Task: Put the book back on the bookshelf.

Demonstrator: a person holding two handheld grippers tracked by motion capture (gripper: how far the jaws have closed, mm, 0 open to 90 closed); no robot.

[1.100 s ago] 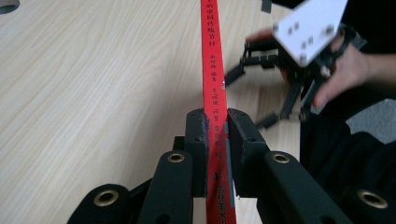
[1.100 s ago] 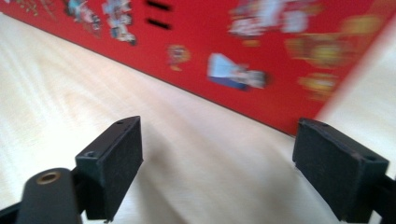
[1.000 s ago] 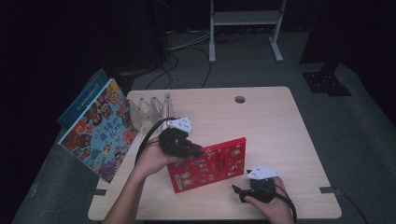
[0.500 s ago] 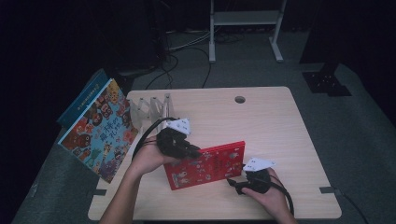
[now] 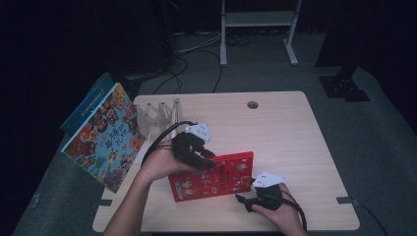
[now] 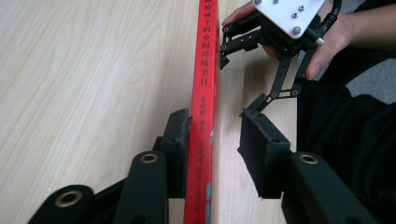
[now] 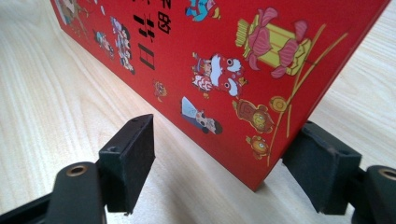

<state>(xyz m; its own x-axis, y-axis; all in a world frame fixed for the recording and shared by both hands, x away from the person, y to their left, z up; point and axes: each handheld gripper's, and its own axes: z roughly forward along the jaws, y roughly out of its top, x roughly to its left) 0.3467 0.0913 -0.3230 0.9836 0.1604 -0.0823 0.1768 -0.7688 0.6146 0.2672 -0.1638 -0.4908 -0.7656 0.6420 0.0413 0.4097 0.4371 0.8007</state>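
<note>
While the red book [image 5: 212, 176] stands on its long edge on the table [image 5: 295, 128], we read the moment so:

Left tongs [image 6: 215, 140]: our jaws have just been opening; they straddle the book's spine, one pad against the cover, the other standing off, so no real pinch.

Right tongs [image 7: 219, 158]: our jaws have just been closing; they stand fairly wide around the book's lower corner, neither pad pressing yet.

Book: upright between both tongs, its corner just ahead of the right pads.

Doing it well: we judge the right tongs should bite squarely on the corner before the left lets go fully, or the book may topple.

Beyond the left tongs: a picture book [image 5: 101, 137] leans near a clear rack [image 5: 157, 114].
</note>
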